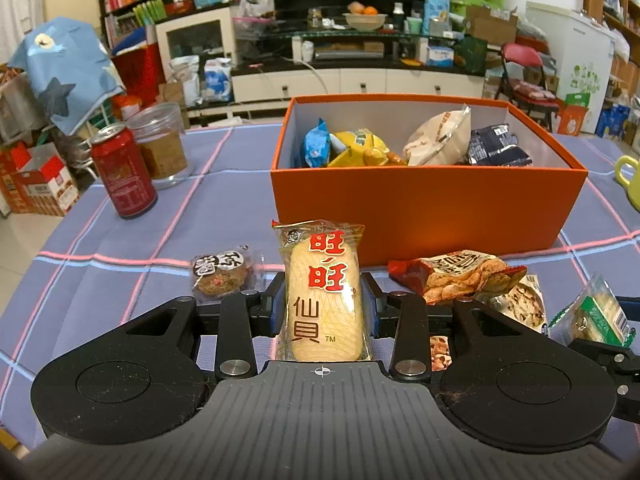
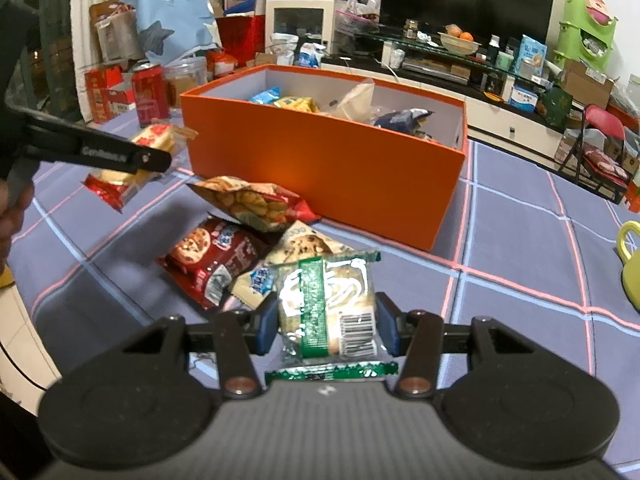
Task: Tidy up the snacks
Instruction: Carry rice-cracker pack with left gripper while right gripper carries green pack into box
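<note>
Left tongs [image 1: 323, 308]: closed on a rice cracker packet [image 1: 323, 296], held lengthwise between the blue pads, lifted off the counter [image 1: 120, 240].
Right tongs [image 2: 327, 328]: clamped on a green-edged snack packet [image 2: 328, 304], barcode side up.
Orange box [image 1: 424, 204]: open, on the checked cloth beyond both tongs; several packets lie inside.
Loose snacks: a chip bag [image 2: 252, 202] just before the box; two cookie packs [image 2: 212, 256] near it; a small round cake [image 1: 222, 274] to the left.
Red can [image 1: 122, 172]: upright, far left, beside a clear jar [image 1: 162, 144].
</note>
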Demonstrator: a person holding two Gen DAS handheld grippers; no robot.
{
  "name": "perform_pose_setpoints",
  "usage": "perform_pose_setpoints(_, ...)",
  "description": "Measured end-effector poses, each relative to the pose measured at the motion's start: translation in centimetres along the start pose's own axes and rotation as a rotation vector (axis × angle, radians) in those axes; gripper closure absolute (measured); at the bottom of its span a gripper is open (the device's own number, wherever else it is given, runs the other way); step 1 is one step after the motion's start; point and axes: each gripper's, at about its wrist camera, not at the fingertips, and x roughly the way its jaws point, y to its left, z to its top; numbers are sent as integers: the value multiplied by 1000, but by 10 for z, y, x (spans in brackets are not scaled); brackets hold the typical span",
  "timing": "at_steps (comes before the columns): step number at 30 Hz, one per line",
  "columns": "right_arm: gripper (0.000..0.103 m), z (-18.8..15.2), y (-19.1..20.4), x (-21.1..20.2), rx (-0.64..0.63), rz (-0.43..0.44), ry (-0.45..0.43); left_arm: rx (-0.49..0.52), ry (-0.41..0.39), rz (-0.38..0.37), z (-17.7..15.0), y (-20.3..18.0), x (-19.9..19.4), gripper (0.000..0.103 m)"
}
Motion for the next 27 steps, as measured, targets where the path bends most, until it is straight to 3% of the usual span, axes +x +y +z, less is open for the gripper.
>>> perform_pose_setpoints(27, 51, -2, -10, 7, 33, -45, 63, 18, 17, -8, -4, -4, 1, 95)
